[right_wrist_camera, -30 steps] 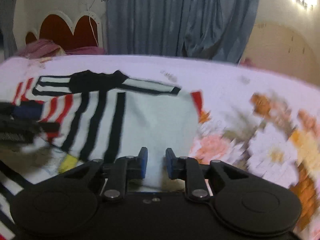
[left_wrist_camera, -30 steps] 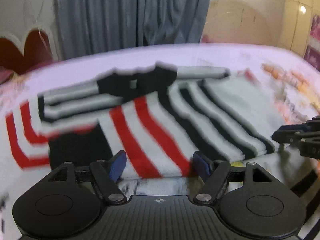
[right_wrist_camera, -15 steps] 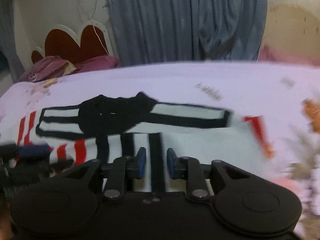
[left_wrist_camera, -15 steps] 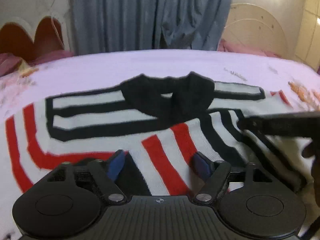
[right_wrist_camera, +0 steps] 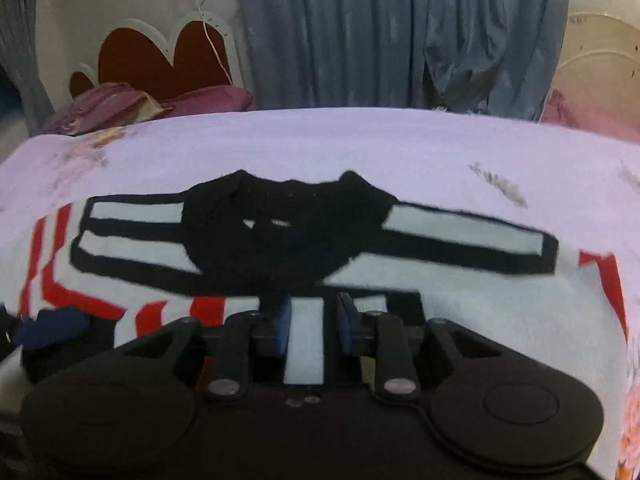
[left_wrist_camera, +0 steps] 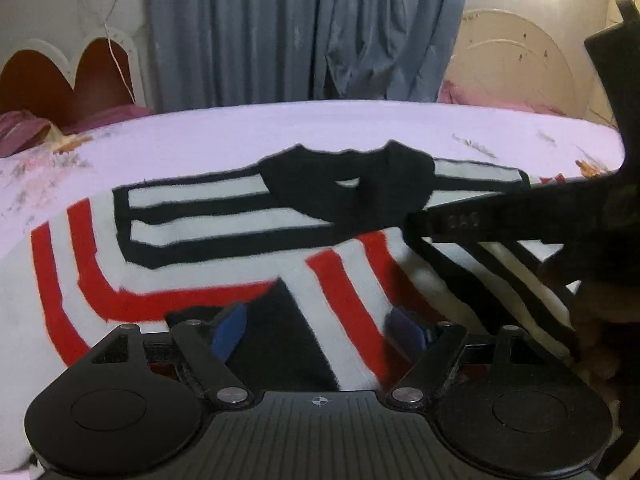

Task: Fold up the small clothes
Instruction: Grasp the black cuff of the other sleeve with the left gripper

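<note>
Striped sweater (left_wrist_camera: 224, 248) flat on bed (left_wrist_camera: 360, 128), collar away, sleeves crosswise

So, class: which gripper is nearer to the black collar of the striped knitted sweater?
Right. The right gripper sits just below the black collar, jaws narrowly apart over the sweater's folded hem. The left gripper is further back and left, jaws wide.

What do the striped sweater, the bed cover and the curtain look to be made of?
Striped sweater: probably a soft knit or fleece; its stripe edges look fuzzy and the surface matte, though blur may add to that.
Bed cover: likely a thin woven sheet, matte pale lilac with a faded floral print.
Curtain: a light drapery fabric, grey-blue, hanging in deep folds with a slight sheen.
</note>
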The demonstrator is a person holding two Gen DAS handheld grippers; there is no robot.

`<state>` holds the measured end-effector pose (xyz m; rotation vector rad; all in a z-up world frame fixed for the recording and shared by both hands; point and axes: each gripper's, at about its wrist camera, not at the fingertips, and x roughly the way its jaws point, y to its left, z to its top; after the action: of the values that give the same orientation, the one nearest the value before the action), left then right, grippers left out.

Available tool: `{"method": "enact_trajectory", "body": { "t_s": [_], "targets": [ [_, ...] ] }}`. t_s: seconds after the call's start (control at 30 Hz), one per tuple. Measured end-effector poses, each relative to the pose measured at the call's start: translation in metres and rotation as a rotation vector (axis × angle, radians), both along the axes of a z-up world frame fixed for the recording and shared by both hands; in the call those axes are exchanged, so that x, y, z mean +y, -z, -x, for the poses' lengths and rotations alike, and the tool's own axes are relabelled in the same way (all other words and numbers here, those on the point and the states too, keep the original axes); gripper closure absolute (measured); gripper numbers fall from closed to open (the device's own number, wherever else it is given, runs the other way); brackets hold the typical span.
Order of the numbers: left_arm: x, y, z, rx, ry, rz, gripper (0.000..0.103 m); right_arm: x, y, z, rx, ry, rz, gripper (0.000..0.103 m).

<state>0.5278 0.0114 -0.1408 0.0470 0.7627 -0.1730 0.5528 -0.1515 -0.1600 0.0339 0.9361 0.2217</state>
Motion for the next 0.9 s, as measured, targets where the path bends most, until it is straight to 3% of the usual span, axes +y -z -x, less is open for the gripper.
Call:
{"method": "enact_trajectory", "body": {
  "t_s": [0.13,0.2,0.3,0.33,0.53,0.63,0.73,0.9],
  "targets": [
    [0.009,-0.013,0.014,-0.034,-0.021,0.030,0.025,-0.014,-0.024,0.029,-0.024,0.025,-0.053,0.078],
    [0.011,-0.007,0.016,-0.005,-0.029,0.027,0.025,-0.016,-0.027,0.046,-0.023,0.019,-0.065,0.077],
    [0.005,0.001,0.014,0.013,-0.020,-0.019,0.025,-0.004,-0.009,0.052,0.047,0.000,-0.012,0.076],
    [0.004,0.000,0.014,0.019,-0.018,-0.029,0.025,0.000,-0.008,0.054,0.030,-0.005,0.011,0.076],
    [0.020,-0.015,0.028,0.013,-0.073,0.008,0.025,0.002,-0.031,0.067,0.015,0.020,-0.006,0.072],
    [0.043,-0.024,0.045,-0.009,-0.153,0.015,0.025,0.006,-0.040,0.077,0.006,-0.004,-0.028,0.064],
    [0.081,-0.030,0.071,-0.026,-0.268,0.027,0.011,0.020,-0.046,0.080,0.003,-0.043,-0.078,0.064],
    [0.167,-0.033,0.129,-0.048,-0.486,0.053,0.011,0.079,-0.052,0.086,-0.004,-0.142,-0.162,0.066]
  ]
}}
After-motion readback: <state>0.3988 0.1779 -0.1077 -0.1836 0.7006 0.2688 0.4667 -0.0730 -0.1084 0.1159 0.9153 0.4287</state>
